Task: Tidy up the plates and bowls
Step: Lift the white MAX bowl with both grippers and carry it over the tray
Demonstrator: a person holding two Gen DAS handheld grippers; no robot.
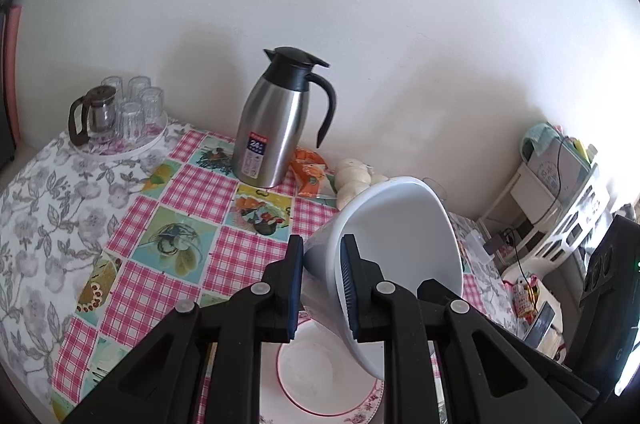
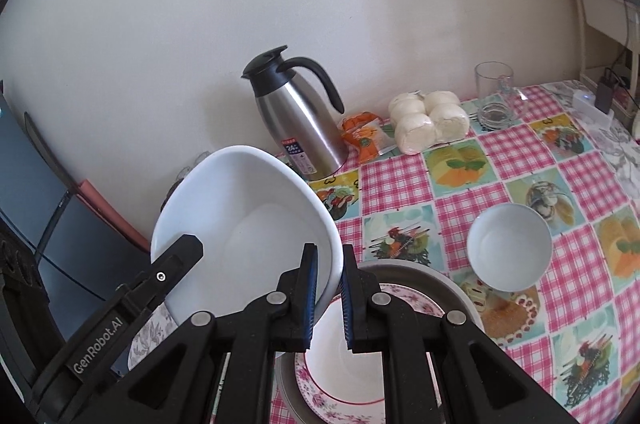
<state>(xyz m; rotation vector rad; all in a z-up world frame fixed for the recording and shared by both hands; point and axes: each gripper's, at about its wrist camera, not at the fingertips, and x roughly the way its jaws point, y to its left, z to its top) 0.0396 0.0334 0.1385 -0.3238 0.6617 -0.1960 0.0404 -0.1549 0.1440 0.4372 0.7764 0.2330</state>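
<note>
A large white bowl [image 1: 400, 232] hangs tilted above the table, held by its rim from two sides. My left gripper [image 1: 322, 244] is shut on one side of the rim. My right gripper [image 2: 330, 252] is shut on the opposite side of the same bowl [image 2: 248, 220], and one left finger [image 2: 176, 260] shows at its far edge. Directly below lies a white plate with a pink floral rim [image 2: 344, 364], resting in a grey metal dish [image 2: 448, 288]. The plate [image 1: 320, 376] also shows under the left fingers. A small white bowl [image 2: 508, 248] stands upright on the checked cloth to the right.
A steel thermos jug [image 2: 300, 119] stands by the wall, with an orange packet [image 2: 364, 135], wrapped white buns [image 2: 428, 123] and a glass mug [image 2: 496, 95] beside it. A tray of upturned glasses [image 1: 128, 111] sits far left. A white shelf unit [image 1: 560, 191] stands past the table's right end.
</note>
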